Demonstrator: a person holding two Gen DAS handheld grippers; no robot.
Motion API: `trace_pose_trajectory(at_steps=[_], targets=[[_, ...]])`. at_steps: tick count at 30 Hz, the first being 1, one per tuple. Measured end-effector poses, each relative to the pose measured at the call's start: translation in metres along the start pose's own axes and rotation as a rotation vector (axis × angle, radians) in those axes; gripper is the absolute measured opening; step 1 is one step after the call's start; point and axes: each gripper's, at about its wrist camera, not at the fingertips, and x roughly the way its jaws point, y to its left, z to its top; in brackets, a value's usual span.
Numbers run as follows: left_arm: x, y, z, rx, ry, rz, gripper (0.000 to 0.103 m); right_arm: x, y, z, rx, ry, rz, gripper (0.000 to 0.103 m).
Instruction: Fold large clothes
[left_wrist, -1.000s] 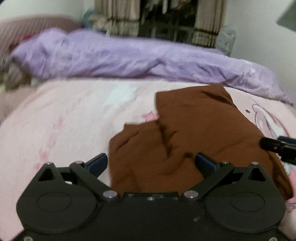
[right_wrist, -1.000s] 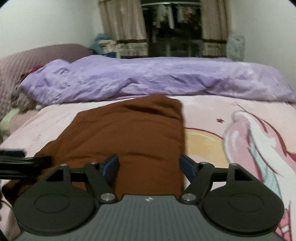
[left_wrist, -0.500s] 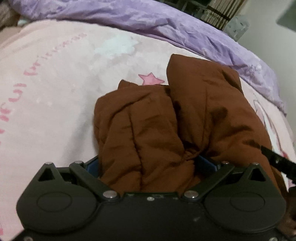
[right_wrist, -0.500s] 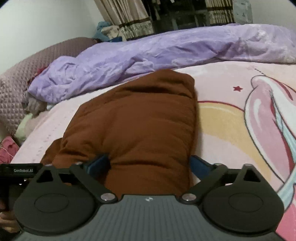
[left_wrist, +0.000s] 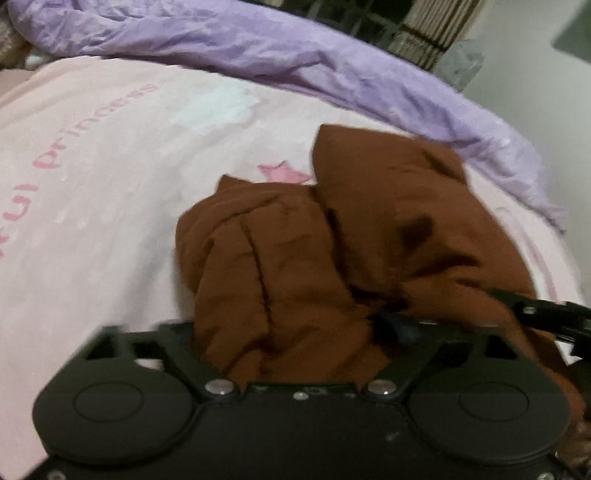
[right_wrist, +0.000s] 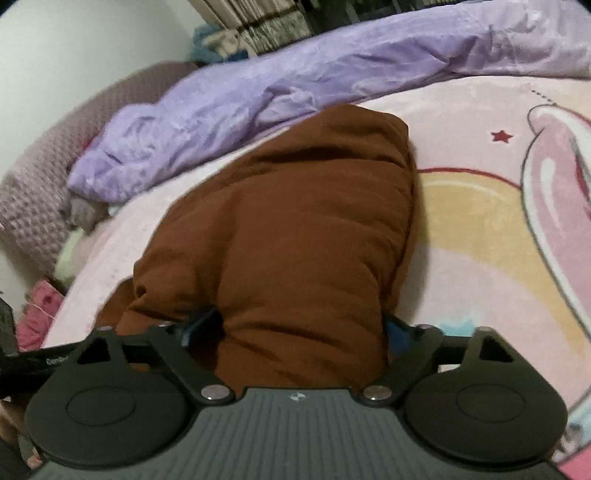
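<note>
While bunched brown jacket (right_wrist: 295, 229) lies mid-bed: left gripper (left_wrist: 288, 332) and right gripper (right_wrist: 295, 332) both pinch its near hem; lift evenly, keeping edges aligned.

The garment (right_wrist: 295, 229) lies bunched on the blanket (right_wrist: 480, 229) near its front edge, with the duvet (right_wrist: 332, 66) heaped along the far edge behind it and pillows (right_wrist: 33, 184) at the far-left corner.

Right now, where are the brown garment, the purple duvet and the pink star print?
brown garment (right_wrist: 295, 236): right wrist view, middle of its bunched top.
purple duvet (left_wrist: 258, 48): left wrist view, crumpled middle stretch.
pink star print (left_wrist: 282, 172): left wrist view, star's centre, beside the garment.
</note>
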Motion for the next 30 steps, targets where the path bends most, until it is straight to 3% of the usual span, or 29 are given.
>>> trace_pose_trajectory(at_steps=[3, 6, 11, 16, 23, 30], targets=[[-0.015, -0.011, 0.002, 0.026, -0.025, 0.042, 0.035, -0.010, 0.006, 0.007, -0.002, -0.009, -0.005, 0.067], [-0.030, -0.027, 0.005, 0.029, -0.027, 0.095, 0.021, -0.018, 0.012, 0.012, -0.035, -0.006, 0.001, 0.064], [-0.073, -0.038, 0.019, -0.008, -0.097, 0.031, 0.019, -0.053, 0.019, 0.034, -0.084, -0.045, 0.056, 0.061], [-0.092, -0.087, 0.025, 0.061, -0.151, -0.033, 0.018, -0.101, -0.005, 0.055, -0.068, -0.117, 0.037, 0.061], [-0.060, -0.189, 0.019, 0.158, -0.124, -0.180, 0.018, -0.180, -0.095, 0.063, 0.008, -0.196, -0.089, 0.061], [0.005, -0.297, 0.003, 0.231, -0.045, -0.334, 0.018, -0.242, -0.194, 0.055, 0.106, -0.269, -0.206, 0.063]])
